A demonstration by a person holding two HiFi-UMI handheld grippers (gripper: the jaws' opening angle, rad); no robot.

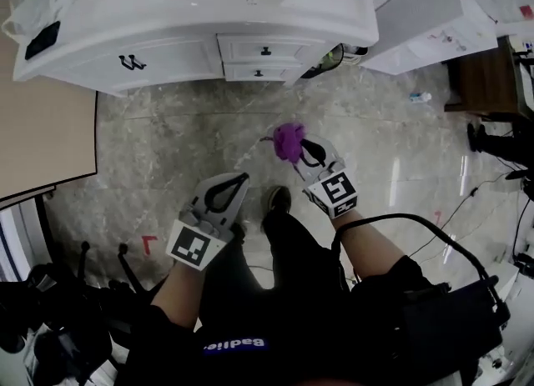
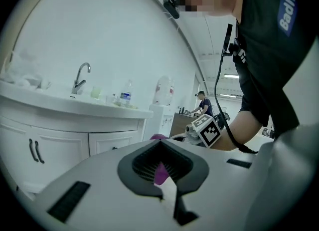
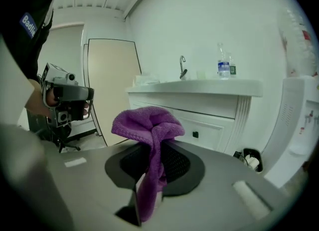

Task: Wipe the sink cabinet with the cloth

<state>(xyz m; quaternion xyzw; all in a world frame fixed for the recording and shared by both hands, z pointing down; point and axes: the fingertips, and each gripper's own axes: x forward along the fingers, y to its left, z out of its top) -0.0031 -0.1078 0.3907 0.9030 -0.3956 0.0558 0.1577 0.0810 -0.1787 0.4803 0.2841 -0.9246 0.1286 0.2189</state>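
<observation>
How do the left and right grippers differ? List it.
The right gripper clamps the purple cloth; the left gripper is shut on nothing. The right gripper is nearer the sink cabinet than the left gripper. Both are shut and clear of the cabinet.

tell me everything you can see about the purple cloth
The cloth is purple and looks like soft, fuzzy terry. It is crumpled: a bunched top mounds above the jaws of the right gripper, which are shut on a narrow fold, and a strip runs back between them. It is held in the air above the floor, in front of the white sink cabinet and apart from it. Only the jaws touch it.
</observation>
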